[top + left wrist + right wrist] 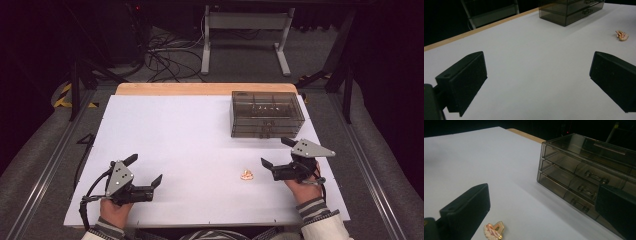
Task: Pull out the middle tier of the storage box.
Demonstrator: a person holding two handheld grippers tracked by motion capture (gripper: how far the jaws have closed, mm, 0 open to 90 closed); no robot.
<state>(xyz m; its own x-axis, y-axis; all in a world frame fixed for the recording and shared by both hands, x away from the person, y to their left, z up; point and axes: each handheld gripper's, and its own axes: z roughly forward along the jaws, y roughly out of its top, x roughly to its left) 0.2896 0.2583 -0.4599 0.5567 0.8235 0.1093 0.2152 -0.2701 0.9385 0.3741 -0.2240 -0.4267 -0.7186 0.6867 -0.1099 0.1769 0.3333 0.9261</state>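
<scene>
Right gripper (278,153) is spread wide just beside the little gold pin (246,175) on the counter (175,130), probably lining up a grab. Left gripper (146,170), also spread, sits idle, well apart.

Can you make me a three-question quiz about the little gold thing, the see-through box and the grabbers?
1. Where does the small gold and pink pin lie?
A. on the white table, left of the right gripper
B. inside a drawer
C. between the left gripper's jaws

2. How many drawers are stacked in the smoky clear plastic drawer box?
A. one
B. three
C. six

3. How does the left gripper stand?
A. shut on the pin
B. shut and empty
C. open and empty

Answers:
1 A, the pin rests on bare table near the right gripper.
2 B, the right gripper view shows three handles, one above another.
3 C, its jaws stand wide apart over bare table.
</scene>
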